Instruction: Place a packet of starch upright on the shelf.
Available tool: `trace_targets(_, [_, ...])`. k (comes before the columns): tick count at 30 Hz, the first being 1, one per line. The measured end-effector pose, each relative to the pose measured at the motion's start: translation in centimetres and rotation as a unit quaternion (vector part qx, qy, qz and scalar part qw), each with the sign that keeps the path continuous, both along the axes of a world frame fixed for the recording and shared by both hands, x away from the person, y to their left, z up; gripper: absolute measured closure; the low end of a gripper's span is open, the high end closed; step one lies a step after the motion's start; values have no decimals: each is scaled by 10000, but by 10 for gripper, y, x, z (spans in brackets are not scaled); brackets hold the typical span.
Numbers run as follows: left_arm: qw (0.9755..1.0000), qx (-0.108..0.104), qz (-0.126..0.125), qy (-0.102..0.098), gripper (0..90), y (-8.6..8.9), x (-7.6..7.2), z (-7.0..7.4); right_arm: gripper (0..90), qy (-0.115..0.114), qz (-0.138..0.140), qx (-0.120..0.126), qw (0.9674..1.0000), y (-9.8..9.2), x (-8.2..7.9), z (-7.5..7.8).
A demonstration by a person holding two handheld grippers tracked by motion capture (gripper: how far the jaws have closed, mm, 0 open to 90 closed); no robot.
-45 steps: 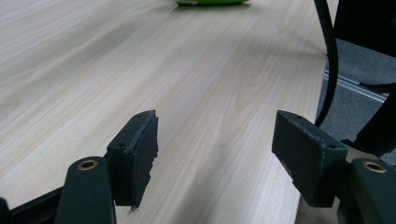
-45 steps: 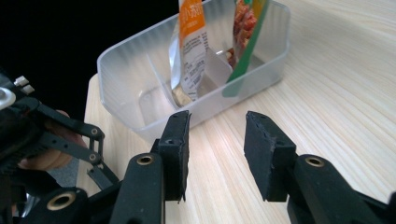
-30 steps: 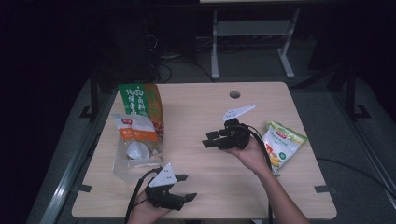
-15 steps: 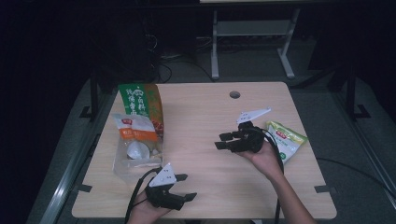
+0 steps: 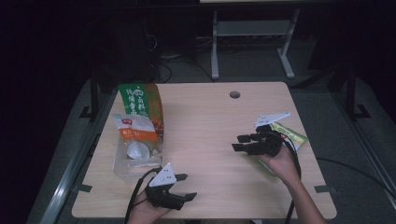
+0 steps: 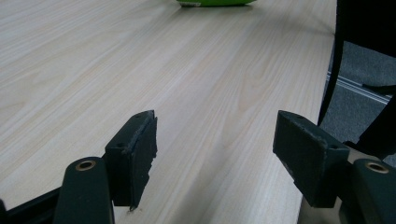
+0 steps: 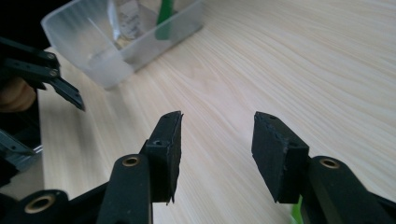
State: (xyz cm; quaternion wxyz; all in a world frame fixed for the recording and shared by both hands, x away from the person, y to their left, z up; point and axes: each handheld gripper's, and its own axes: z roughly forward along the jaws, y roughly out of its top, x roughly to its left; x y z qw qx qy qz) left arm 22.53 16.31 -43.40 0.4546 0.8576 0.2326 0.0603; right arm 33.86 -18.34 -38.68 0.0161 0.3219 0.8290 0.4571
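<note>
My left gripper (image 5: 186, 186) rests near the table's front edge, just below the clear plastic bin (image 5: 122, 163). In the left gripper view its jaws (image 6: 215, 135) stand open over bare wood. My right gripper (image 5: 238, 143) hovers at the right side of the table and points left, with the hand over a green snack packet (image 5: 293, 136). Its jaws (image 7: 217, 135) are open and have just been opening, with nothing between them. The bin (image 7: 93, 42) lies ahead of it, with the left gripper (image 7: 44, 70) at the far left of that view.
A green-and-orange bag (image 5: 139, 99) and a red-and-white packet (image 5: 134, 129) sit in the bin at the table's left. A cable hole (image 5: 235, 94) is near the far edge. The green packet's edge (image 6: 215, 2) shows far ahead of the left gripper.
The right hand and its gripper have moved right across the table and now lie over the green packet. The left gripper has stayed where it was.
</note>
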Motion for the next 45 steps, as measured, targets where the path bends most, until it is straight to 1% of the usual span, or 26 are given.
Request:
trace_targets(1, [10000,0,0,0,301,0,0,0,517,0,0,0,10000,0,0,0])
trace_targets(3, [10000,-4,1,3,301,0,0,0,515,4,-89,-51,9999,-7,-1,-1])
trace_targets(4, [10000,-12,4,4,302,0,0,0,513,37,-199,-150,9997,-14,-2,-4])
trace_targets(5, [10000,-12,4,4,302,0,0,0,513,37,-199,-150,9997,-14,-2,-4])
trace_targets(6, [10000,-14,5,8,301,0,0,0,505,92,-304,-221,9993,-20,-3,-6])
trace_targets(9, [10000,-24,3,9,301,0,0,0,499,99,-377,-278,9989,-25,-4,-9])
trace_targets(12, [10000,-5,-6,24,301,-1,0,-1,483,96,-586,-428,9973,-37,-6,-14])
trace_targets(13, [10000,-5,-6,24,301,-1,0,-1,483,96,-586,-428,9973,-37,-6,-14])
trace_targets(14, [10000,-17,-7,25,301,-1,0,-1,466,115,-701,-497,9962,-44,-6,-17])
trace_targets(15, [10000,-17,-7,25,301,-1,0,-1,466,115,-701,-497,9962,-44,-6,-17])
trace_targets(16, [10000,-14,-10,26,301,-1,1,-1,454,136,-862,-553,9947,-52,-8,-19])
trace_targets(17, [10000,-14,-10,26,301,-1,1,-1,454,136,-862,-553,9947,-52,-8,-19])
trace_targets(18, [10000,-26,-15,54,301,-1,1,-1,451,162,-915,-575,9940,-54,-8,-20])
trace_targets(19, [10000,-20,-23,53,300,-1,2,-2,443,117,-977,-637,9931,-59,-8,-22])
trace_targets(21, [10000,-8,-30,56,300,-1,1,-2,426,134,-1076,-721,9915,-64,-9,-24])
trace_targets(24, [10000,6,-41,57,300,-2,1,-2,414,238,-1257,-929,9874,-71,-8,-31])
trace_targets(25, [10000,9,-44,65,300,-2,1,-2,414,238,-1257,-929,9874,-71,-8,-31])
trace_targets(26, [10000,6,-50,52,300,-1,1,-2,406,295,-1286,-1014,9861,-71,-7,-37])
trace_targets(28, [10000,-3,-36,73,300,-2,1,-2,415,185,-1309,-1001,9862,-72,-9,-41])
trace_targets(32, [10000,9,-53,79,300,-2,1,-3,429,228,-1307,-1020,9859,-71,-10,-42])
trace_targets(34, [10000,13,-57,77,300,-3,1,-3,434,223,-1319,-1060,9853,-69,-11,-43])
trace_targets(37, [9999,9,-44,98,300,-3,1,-3,453,176,-1307,-1066,9855,-67,-13,-43])
trace_targets(38, [9999,17,-47,99,300,-3,1,-3,465,138,-1268,-1049,9863,-66,-14,-44])
trace_targets(39, [9999,17,-47,99,300,-3,1,-3,465,138,-1268,-1049,9863,-66,-14,-44])
trace_targets(40, [9999,14,-47,98,300,-3,1,-3,476,153,-1242,-938,9877,-66,-16,-45])
trace_targets(45, [9999,18,-48,103,300,-3,1,-3,490,123,-1149,-916,9891,-63,-17,-46])
